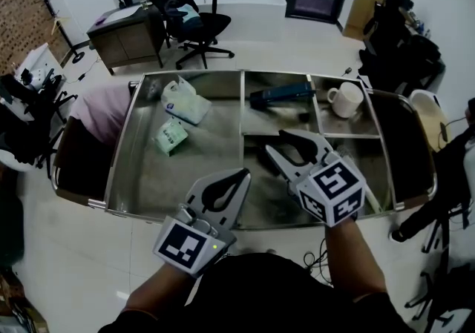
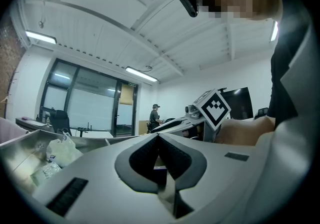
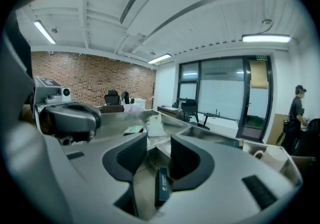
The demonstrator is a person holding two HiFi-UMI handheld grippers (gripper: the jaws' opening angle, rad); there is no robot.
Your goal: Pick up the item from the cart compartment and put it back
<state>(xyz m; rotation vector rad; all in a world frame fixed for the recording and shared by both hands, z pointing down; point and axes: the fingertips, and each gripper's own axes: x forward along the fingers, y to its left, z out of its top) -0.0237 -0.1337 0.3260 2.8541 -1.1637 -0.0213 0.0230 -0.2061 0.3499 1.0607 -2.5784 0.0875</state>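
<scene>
Approach step: right gripper (image 3: 159, 142) is hovering released, small dark box (image 3: 162, 185) lying just below its jaws, probably untouched. Left gripper (image 2: 158, 136) idling clenched, empty. Next: lowering, pinching box.

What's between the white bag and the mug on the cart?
Head view: a dark blue box in its own compartment, between white bag and mug.

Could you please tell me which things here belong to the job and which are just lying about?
Job: cart; right gripper, open over a dark box, likely the item.
Lying about: bag; green packet; mug; blue object.
</scene>
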